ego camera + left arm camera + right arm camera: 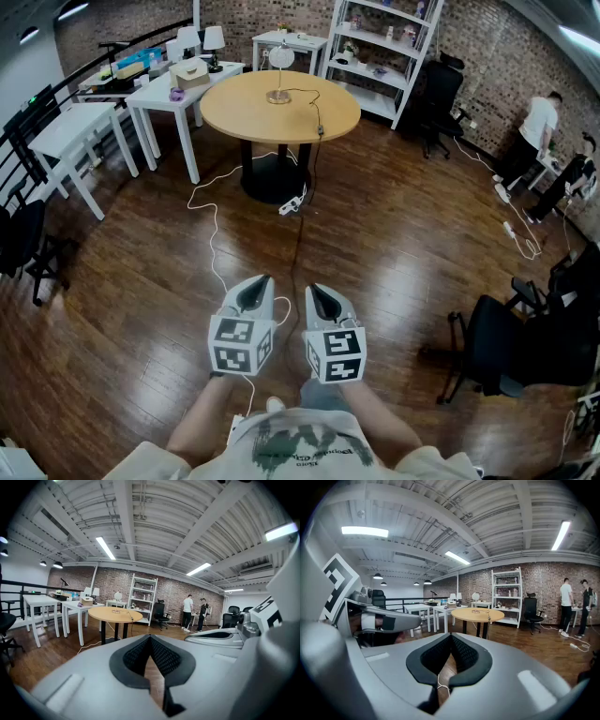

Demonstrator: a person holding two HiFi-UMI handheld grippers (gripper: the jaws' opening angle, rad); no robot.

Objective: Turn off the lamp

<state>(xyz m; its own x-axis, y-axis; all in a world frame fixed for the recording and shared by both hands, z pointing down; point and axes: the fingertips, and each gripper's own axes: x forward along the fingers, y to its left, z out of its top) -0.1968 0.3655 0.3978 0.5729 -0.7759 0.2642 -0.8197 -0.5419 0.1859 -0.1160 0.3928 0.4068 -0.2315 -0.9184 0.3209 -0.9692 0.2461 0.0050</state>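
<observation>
The lamp (279,64), a round white head on a thin stem with a gold base, stands on the round wooden table (244,108) far across the room. A dark cord runs from it over the table edge to a power strip (289,204) on the floor. My left gripper (260,282) and right gripper (315,290) hang side by side low over the wooden floor, well short of the table, both shut and holding nothing. The left gripper view shows the lamp (117,597) small beyond the left gripper (150,639). In the right gripper view the lamp (476,596) lies beyond the right gripper (451,637).
White tables (173,98) with boxes and small lamps stand at the left, a white shelf unit (384,47) behind the round table. Black office chairs (511,347) sit at the right. White cables (212,234) trail over the floor. Two people (539,127) stand far right.
</observation>
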